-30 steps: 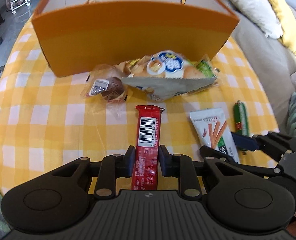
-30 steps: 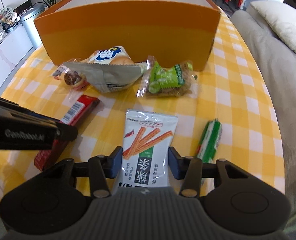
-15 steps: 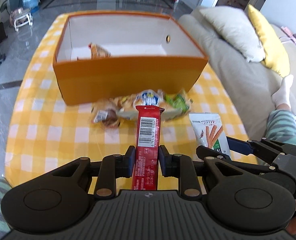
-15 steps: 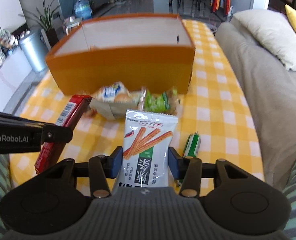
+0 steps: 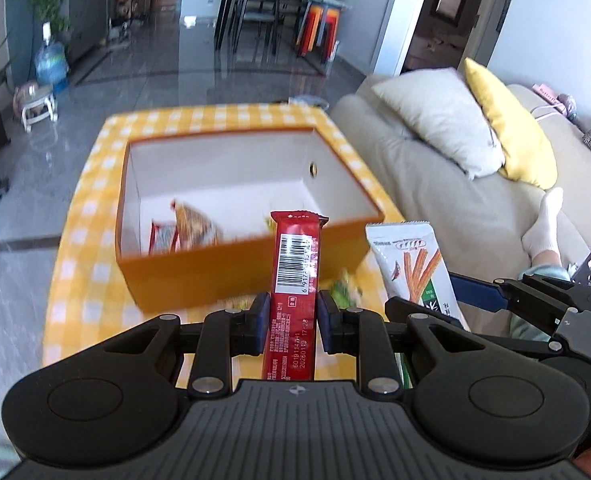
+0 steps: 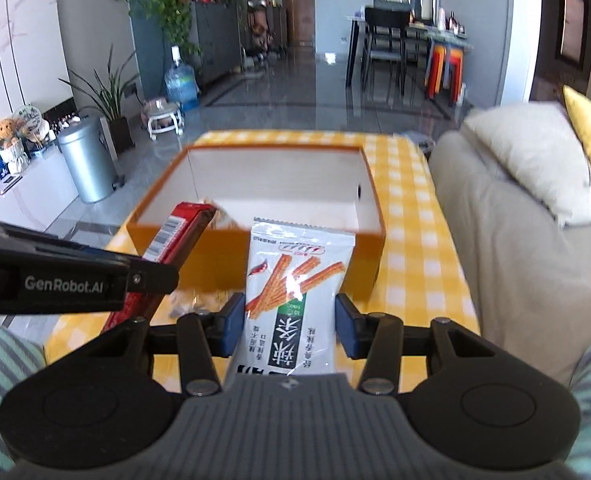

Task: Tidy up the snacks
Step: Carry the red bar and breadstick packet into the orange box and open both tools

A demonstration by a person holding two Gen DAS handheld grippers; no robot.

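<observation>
Bright daylight, motion blur, fisheye warp

Orange box (image 5: 199, 276), red bar (image 5: 293, 280), yellow-and-white checked tablecloth (image 5: 79, 248).

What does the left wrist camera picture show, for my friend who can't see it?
The left gripper holds a red snack bar above a yellow checked table, before an open orange box with some snacks inside.
</observation>
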